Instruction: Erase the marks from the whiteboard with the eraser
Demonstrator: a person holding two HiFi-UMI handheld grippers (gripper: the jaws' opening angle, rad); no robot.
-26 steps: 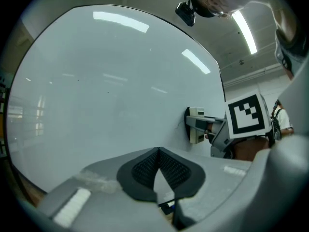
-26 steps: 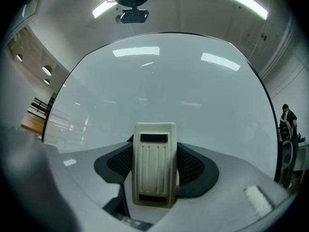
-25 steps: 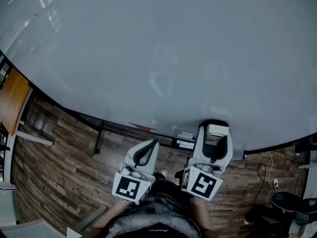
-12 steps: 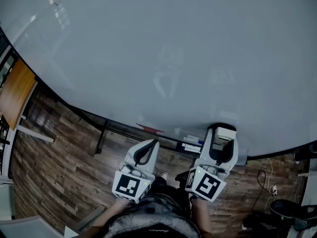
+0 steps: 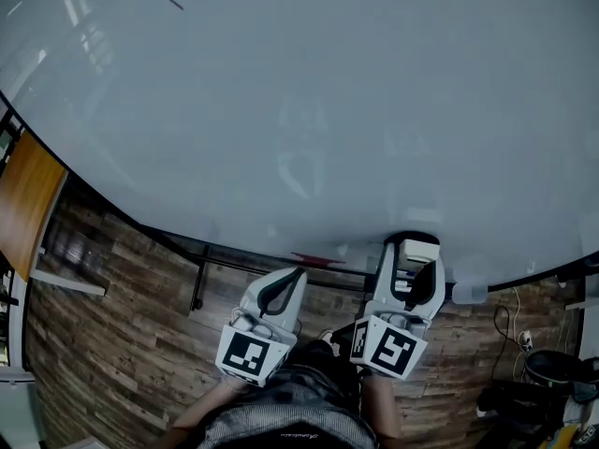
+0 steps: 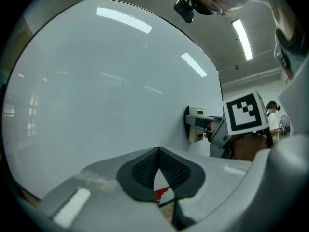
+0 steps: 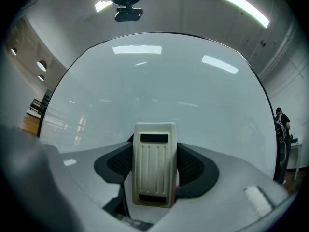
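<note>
A large whiteboard (image 5: 309, 92) fills the head view; one short dark mark (image 5: 176, 5) shows near its top left. My right gripper (image 5: 410, 251) is shut on a cream-white eraser (image 7: 154, 168), which reaches the board's lower edge. The eraser (image 6: 195, 123) also shows against the board in the left gripper view. My left gripper (image 5: 292, 274) hangs lower, off the board, its jaws closed with nothing between them. Its dark pads (image 6: 159, 167) meet in front of the board (image 6: 96, 95).
The board's tray (image 5: 318, 260) runs under its lower edge with a red item (image 5: 316, 258) and other small items. Below lie a wood-plank floor (image 5: 103, 335), an orange desk (image 5: 23, 204) at left, and cables and a chair base (image 5: 552, 372) at right.
The view has shifted so the board sits lower and the dark mark at top left has come into sight. Both grippers kept their pose; the right one still presses the eraser at the lower edge.
</note>
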